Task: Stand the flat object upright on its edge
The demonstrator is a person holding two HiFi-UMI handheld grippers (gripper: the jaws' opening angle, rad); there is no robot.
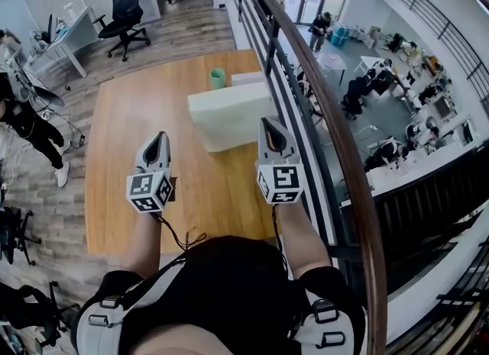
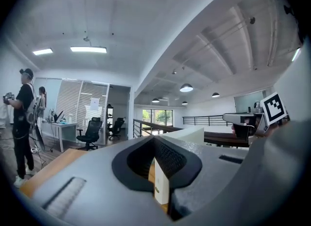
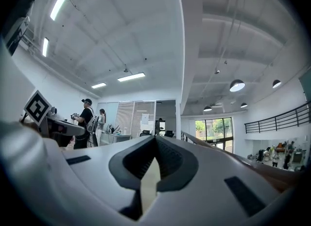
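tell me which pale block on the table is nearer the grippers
The large pale block, just ahead of the right gripper; the smaller white block lies behind it, beside the green cup.

No text, brand or number is legible. Left gripper (image 1: 158, 141) and right gripper (image 1: 269, 126) carry only square markers (image 1: 149, 191).

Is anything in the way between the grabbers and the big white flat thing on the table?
Nothing visible is. Only bare table lies between the left gripper and the white slab; the right gripper is at its right edge. The green cup stands behind the slab.
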